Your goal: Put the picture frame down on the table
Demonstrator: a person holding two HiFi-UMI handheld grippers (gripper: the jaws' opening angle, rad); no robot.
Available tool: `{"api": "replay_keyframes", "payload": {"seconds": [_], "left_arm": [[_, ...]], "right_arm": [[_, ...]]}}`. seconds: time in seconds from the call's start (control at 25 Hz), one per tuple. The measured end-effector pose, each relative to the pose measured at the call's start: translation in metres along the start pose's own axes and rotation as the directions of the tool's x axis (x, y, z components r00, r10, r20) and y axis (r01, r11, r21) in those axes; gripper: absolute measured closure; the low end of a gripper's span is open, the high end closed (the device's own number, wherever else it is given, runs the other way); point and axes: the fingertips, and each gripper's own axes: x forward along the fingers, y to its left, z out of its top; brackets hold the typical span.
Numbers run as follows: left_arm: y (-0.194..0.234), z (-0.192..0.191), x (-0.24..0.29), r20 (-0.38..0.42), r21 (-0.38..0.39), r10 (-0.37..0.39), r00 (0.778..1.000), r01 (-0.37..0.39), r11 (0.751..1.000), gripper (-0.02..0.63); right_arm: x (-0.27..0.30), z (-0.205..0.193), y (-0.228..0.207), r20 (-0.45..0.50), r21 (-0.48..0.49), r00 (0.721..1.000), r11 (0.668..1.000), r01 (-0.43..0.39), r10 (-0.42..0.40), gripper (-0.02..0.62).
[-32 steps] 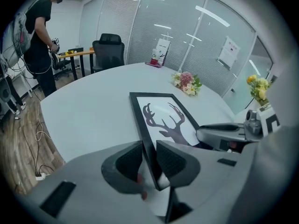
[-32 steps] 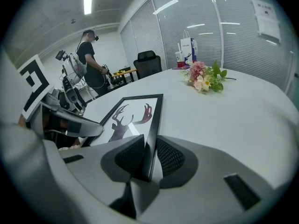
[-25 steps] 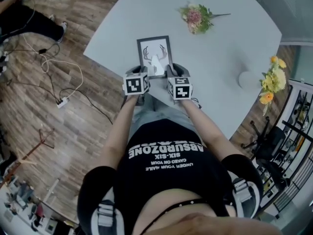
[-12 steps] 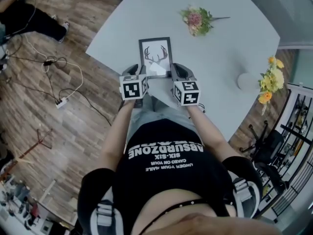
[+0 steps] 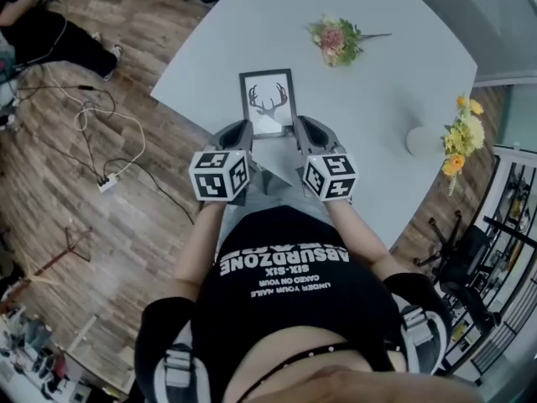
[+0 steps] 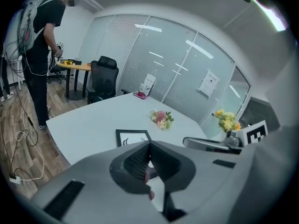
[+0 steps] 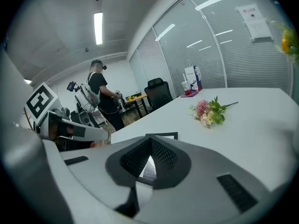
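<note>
black-framed deer picture (image 5: 268, 101) is lying flat, looking light, stiff, breakable, best gripped at its near edge; left gripper (image 5: 237, 131) is just closing empty, right gripper (image 5: 307, 129) is sitting shut, empty

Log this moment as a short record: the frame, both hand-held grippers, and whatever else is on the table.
picture frame: flat on the table, antler print up, near the person's edge
left hand-held gripper: jaws just closed, together, nothing between them
right hand-held gripper: jaws together, empty
also on table: pink bouquet; yellow flowers at the right edge
task status: frame already set down
</note>
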Motion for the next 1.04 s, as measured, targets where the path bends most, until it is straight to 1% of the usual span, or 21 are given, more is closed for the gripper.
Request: {"api": "replay_keyframes", "payload": {"seconds": [0.12, 0.28, 0.48, 1.04], "left_arm": [[-0.007, 0.000, -0.010, 0.003, 0.014, -0.003, 1.000, 0.003, 1.000, 0.591], [-0.013, -0.001, -0.014, 0.005, 0.066, 0.005, 1.000, -0.005, 0.998, 0.591], [-0.018, -0.005, -0.017, 0.004, 0.090, 0.006, 1.000, -0.006, 0.996, 0.591], [-0.015, -0.014, -0.018, -0.030, 0.085, 0.006, 1.000, -0.004, 0.996, 0.589]], "right_arm": [[-0.005, 0.001, 0.010, -0.011, -0.006, 1.000, 1.000, -0.021, 0.021, 0.580], [-0.010, 0.001, 0.023, -0.007, -0.028, 0.999, 0.999, -0.047, 0.046, 0.580], [-0.011, 0.000, 0.031, -0.009, -0.046, 0.998, 0.997, -0.064, 0.064, 0.580], [-0.011, -0.005, 0.040, -0.022, -0.059, 0.997, 0.995, -0.080, 0.079, 0.580]]}}
